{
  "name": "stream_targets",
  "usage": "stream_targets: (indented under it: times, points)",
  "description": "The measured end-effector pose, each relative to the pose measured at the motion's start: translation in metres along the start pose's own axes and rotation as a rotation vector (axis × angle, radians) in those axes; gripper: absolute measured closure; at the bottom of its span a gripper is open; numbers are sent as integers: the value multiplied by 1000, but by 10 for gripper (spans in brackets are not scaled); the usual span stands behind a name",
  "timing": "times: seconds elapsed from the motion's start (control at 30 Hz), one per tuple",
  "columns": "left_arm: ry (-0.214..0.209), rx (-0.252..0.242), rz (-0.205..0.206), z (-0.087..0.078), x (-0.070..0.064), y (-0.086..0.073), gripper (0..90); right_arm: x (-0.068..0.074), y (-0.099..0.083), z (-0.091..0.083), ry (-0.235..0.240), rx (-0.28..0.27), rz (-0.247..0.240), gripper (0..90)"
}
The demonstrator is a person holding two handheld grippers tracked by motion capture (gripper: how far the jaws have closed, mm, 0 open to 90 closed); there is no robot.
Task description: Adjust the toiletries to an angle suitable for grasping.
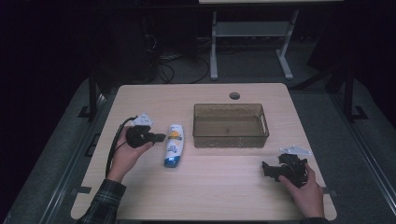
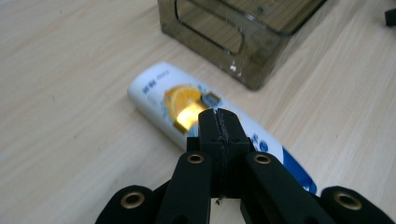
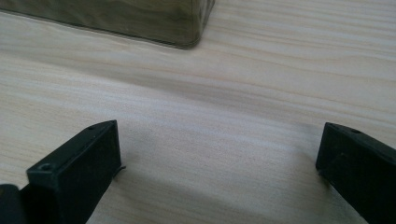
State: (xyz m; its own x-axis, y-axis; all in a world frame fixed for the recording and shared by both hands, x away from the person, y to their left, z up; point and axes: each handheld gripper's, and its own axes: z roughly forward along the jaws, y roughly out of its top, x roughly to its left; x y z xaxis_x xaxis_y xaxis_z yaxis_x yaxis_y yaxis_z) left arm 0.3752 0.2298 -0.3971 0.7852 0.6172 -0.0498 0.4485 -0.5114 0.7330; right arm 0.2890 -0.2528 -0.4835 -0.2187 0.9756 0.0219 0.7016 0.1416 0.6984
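bottle (image 1: 174, 145) lies flat on the counter (image 1: 224, 191) left of the bin (image 1: 230, 125). left gripper (image 1: 159, 137) just beside it, jaws pressed together, holding nothing; right gripper (image 1: 267, 169) wide open, empty. prob light, smooth plastic, slippery, so grab across the mid body.

one bottle (image 1: 174, 145), one clear bin (image 1: 230, 136), two grippers, one table (image 1: 219, 186)

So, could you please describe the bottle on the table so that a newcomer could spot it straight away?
On the light wooden table, find the smoky see-through bin near the middle. Just left of it lies the bottle, flat on its side, beside the left gripper. It is white with a blue end and an orange-slice label.
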Motion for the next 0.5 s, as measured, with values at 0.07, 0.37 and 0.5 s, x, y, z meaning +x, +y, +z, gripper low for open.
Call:
stream_targets:
  times: [0.07, 0.37, 0.5]
  points:
    - [-5, -2, 8, 3, 3, 7, 898, 0, 0, 0, 0, 0, 1, 0]
    - [-32, 1, 11, 21, 16, 36, 898, 0, 0, 0, 0, 0, 0, 0]
    - [-36, 20, 10, 36, 22, 46, 898, 0, 0, 0, 0, 0, 0, 0]
